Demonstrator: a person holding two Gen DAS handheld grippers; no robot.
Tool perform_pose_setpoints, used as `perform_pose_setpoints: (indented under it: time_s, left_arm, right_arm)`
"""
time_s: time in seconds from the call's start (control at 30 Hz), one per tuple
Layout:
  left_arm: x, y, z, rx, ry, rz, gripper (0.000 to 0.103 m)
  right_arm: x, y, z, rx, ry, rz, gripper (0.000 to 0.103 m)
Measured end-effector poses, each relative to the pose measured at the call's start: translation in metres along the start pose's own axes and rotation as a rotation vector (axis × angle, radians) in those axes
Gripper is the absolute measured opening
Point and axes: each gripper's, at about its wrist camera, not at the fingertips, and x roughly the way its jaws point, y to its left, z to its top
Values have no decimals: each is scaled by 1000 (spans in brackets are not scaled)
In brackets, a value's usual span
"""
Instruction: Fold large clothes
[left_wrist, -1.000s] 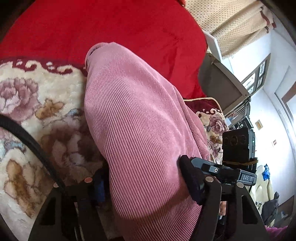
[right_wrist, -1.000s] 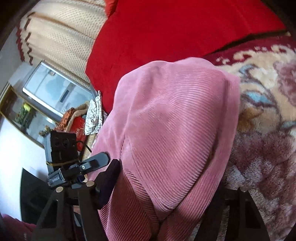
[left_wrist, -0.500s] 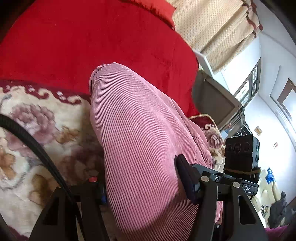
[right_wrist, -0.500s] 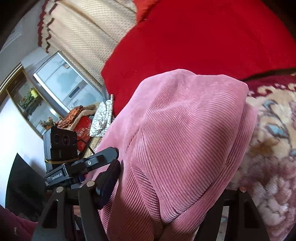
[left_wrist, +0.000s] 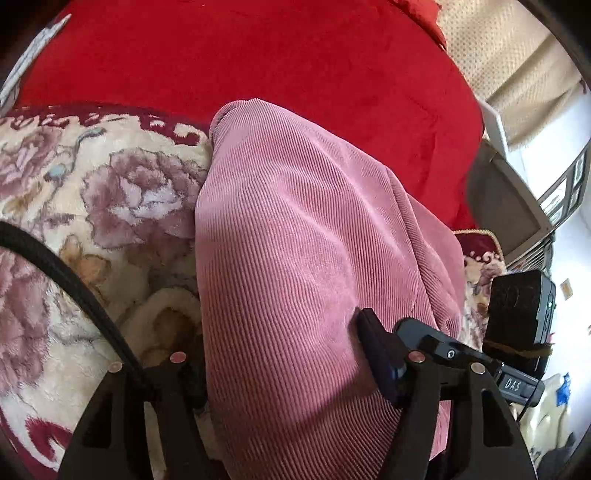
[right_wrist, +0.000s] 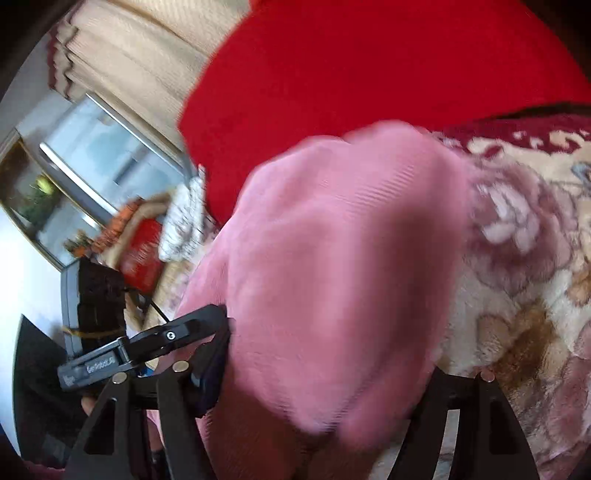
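Note:
A large pink corduroy garment (left_wrist: 295, 258) hangs in a thick fold from both grippers over a floral blanket (left_wrist: 92, 206). My left gripper (left_wrist: 284, 373) is shut on the pink garment, with cloth bulging between its black fingers (left_wrist: 380, 362). In the right wrist view the garment (right_wrist: 332, 277) is blurred by motion. My right gripper (right_wrist: 325, 380) is shut on it too, and the cloth hides the fingertips. The other gripper's body shows at the edge of each view, in the left wrist view (left_wrist: 517, 321) and in the right wrist view (right_wrist: 99, 295).
A red blanket or cushion (left_wrist: 295, 66) lies behind the floral blanket. A black cable (left_wrist: 74, 280) crosses the left wrist view. Beige curtains (right_wrist: 140, 62), a glass cabinet (right_wrist: 92, 158) and clutter (right_wrist: 147, 243) stand to the side. A grey chair (left_wrist: 506, 199) is at right.
Both grippers have moved with the garment held. The garment's far end has swung down toward the floral blanket. The right wrist view is now motion-blurred.

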Motion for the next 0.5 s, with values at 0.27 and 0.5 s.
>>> perform_pose_setpoints:
  time_s: [0.27, 0.5]
  left_arm:
    - [-33, -6, -4, 72, -80, 16, 70]
    - [-66, -16, -12, 188, -206, 40, 70]
  right_arm:
    - [-65, 24, -8, -103, -127, -158, 75]
    - [-93, 70, 0, -217, -254, -128, 73]
